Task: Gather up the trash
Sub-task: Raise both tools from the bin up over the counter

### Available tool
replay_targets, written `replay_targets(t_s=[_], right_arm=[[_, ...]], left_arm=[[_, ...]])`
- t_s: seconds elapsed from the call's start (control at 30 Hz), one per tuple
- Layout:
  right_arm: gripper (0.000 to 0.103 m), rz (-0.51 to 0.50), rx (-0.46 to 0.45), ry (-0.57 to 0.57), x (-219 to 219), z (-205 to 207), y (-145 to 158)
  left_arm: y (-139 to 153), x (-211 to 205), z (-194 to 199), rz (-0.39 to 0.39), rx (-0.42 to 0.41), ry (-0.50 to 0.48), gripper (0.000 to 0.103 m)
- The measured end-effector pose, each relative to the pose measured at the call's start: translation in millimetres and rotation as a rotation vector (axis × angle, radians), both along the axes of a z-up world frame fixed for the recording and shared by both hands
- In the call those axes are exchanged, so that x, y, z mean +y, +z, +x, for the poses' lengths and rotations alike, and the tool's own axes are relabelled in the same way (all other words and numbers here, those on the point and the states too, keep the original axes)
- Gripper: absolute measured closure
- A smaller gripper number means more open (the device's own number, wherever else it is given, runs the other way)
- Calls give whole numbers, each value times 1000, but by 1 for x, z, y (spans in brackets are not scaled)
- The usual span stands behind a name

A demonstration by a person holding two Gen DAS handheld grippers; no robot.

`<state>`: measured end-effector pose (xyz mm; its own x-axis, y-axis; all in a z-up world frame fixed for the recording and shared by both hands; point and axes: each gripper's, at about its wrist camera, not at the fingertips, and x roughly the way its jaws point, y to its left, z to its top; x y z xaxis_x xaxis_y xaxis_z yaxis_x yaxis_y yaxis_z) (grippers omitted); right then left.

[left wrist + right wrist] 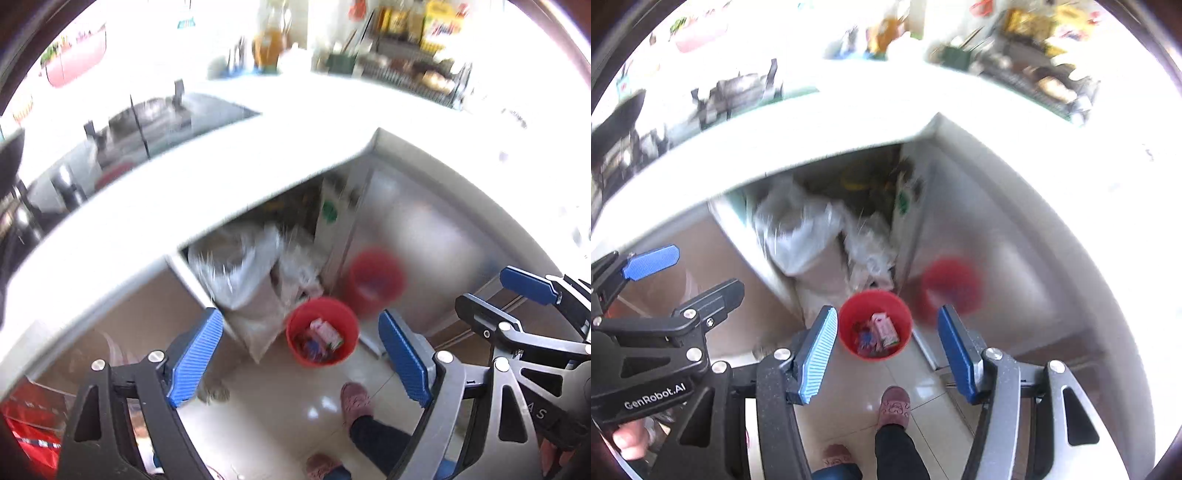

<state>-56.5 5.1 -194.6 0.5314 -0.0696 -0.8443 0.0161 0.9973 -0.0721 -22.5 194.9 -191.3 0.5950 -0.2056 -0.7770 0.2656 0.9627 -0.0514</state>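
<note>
Beside left gripper [301, 360], red bag [29, 428], unseen from right wrist

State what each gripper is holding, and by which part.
Nothing is held. The left gripper and right gripper are both open and empty, above the red bin on the floor.
</note>
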Motion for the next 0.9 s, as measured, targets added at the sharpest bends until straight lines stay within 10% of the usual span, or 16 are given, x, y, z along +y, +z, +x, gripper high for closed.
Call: replay_targets(t_s=[0.37, 0.9], right_arm=[[18, -98, -279, -146, -17, -66, 144], [12, -77, -444, -244, -26, -99, 212]], left_arm=[[140, -18, -50, -24, -231, 10, 15], [211, -14, -97, -59, -324, 168, 15]])
